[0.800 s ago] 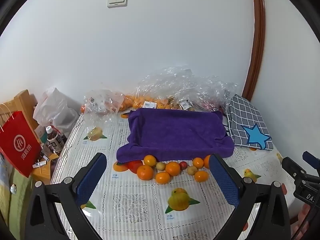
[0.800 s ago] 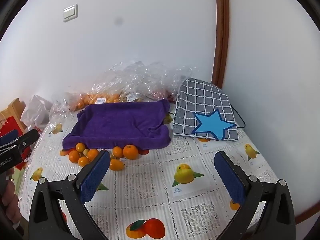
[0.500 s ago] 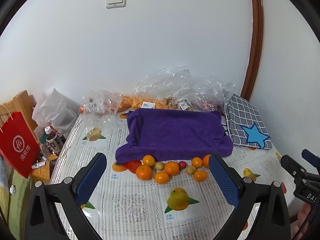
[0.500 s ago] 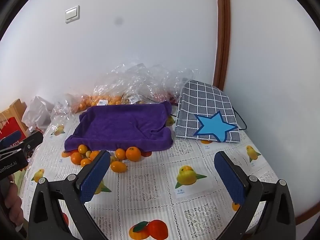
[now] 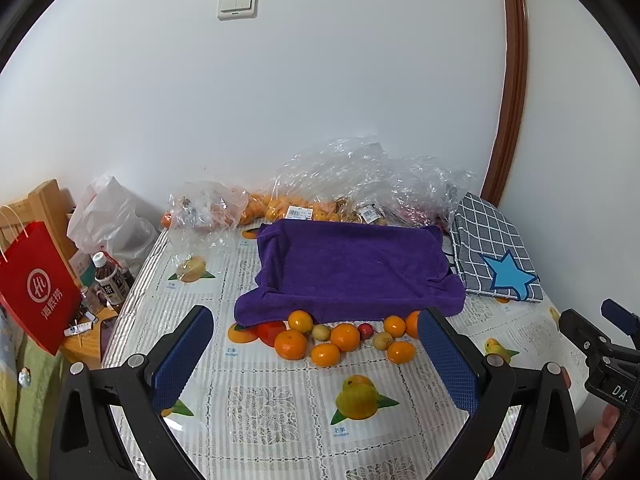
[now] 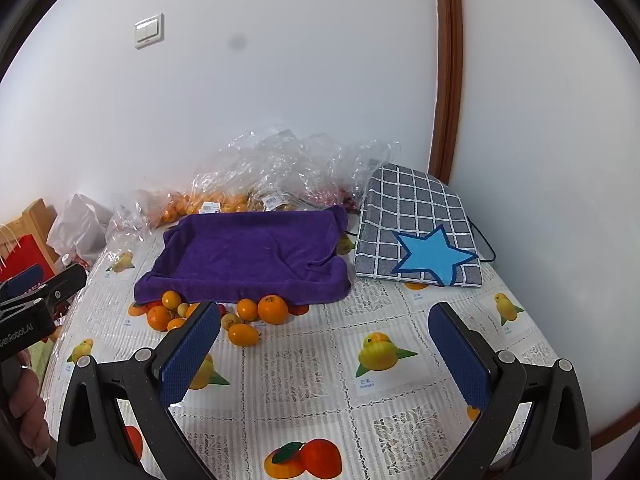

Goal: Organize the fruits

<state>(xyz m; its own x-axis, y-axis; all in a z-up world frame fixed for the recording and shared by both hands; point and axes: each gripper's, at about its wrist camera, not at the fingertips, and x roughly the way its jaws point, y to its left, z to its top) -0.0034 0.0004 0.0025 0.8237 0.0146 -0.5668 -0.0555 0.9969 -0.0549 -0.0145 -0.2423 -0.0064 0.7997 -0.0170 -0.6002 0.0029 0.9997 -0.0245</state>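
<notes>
Several loose oranges (image 5: 345, 336) lie on the tablecloth with small yellow-green fruits (image 5: 321, 332) and a small red one (image 5: 364, 330), just in front of a tray draped in a purple towel (image 5: 352, 268). My left gripper (image 5: 314, 320) hovers short of them, open and with nothing between its fingers. In the right wrist view the same oranges (image 6: 272, 309) and an oval orange fruit (image 6: 243, 335) sit left of centre before the purple towel (image 6: 248, 252). My right gripper (image 6: 325, 312) is open and holds nothing, over bare cloth to the right of the fruit.
Clear plastic bags (image 5: 360, 184) holding more fruit line the back wall. A checked cushion with a blue star (image 5: 496, 256) lies at the right. A red paper bag (image 5: 36, 280), a bottle (image 5: 108, 284) and a white bag (image 5: 108, 220) stand beyond the table's left edge.
Both grippers stay open and the fruit has not moved. The right wrist view has drifted very slightly.
</notes>
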